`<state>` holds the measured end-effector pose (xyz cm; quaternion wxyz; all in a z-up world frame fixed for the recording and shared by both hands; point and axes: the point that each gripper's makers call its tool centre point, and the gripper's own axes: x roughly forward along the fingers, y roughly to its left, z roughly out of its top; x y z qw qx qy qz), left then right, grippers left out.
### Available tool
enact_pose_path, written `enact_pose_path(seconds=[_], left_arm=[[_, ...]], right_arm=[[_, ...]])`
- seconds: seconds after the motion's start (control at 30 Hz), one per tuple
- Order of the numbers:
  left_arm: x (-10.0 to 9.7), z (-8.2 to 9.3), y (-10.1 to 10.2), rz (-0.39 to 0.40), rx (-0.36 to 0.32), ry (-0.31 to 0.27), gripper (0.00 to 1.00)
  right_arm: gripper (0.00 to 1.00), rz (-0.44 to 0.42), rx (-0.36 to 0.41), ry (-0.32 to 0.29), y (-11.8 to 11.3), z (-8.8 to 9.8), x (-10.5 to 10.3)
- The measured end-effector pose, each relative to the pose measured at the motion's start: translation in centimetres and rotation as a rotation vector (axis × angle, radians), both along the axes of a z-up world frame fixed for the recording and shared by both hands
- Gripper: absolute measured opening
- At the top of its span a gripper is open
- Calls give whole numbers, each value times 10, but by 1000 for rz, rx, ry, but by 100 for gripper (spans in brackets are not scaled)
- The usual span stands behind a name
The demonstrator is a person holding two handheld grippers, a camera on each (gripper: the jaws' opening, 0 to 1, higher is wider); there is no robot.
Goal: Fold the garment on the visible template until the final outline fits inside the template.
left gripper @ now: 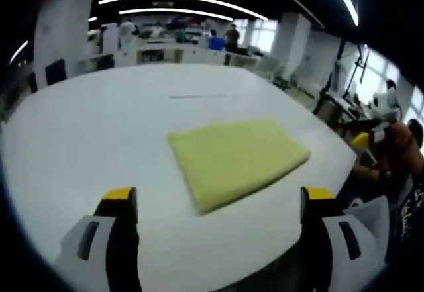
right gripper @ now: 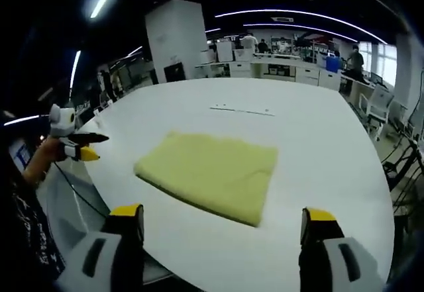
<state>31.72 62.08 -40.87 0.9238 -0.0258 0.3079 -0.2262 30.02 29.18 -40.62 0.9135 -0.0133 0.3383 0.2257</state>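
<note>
Garment (left gripper: 237,161): yellow-green, folded into a flat rectangle, lying on the white counter (left gripper: 99,126), well inside its edges. In the left gripper view its long axis runs diagonally, from the near-left corner up toward the far right; the thick folded edge faces the camera, lower right side. In the right gripper view the same garment (right gripper: 211,173) sits mid-counter (right gripper: 318,146), w/ its long axis running from left to lower right, the thicker rolled edge along the near side.

Left tool (left gripper: 218,202): jaws wide apart, yellow-tipped, nothing between them, not touching the cloth. Hangs above the counter's near edge, garment just beyond the tips. Right tool (right gripper: 222,219): jaws also spread wide, empty, no contact w/ cloth or counter; garment lies ahead between the two tips' lines.

In the right gripper view the left tool (right gripper: 78,147) comes in at the left edge, held in a hand (right gripper: 45,153), off the counter's side, apart from the garment; can't tell its jaw gap there. In the left gripper view the right tool (left gripper: 366,138) shows at the far right by a person's arm (left gripper: 391,149), blurred.

A thin dark line marks the counter beyond the garment (right gripper: 242,110). Background: office desks, people standing far off, ceiling strip lights.
</note>
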Motion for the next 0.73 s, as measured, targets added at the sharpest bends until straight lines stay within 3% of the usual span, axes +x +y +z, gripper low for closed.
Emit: enact_pose_path(seconds=[0.4, 0.73], left_arm=[[-7, -7, 7, 14, 21, 4, 99], [-7, -10, 13, 35, -5, 8, 99]], right_arm=[[99, -26, 2, -31, -9, -8, -6], [99, -25, -21, -21, -9, -15, -6]])
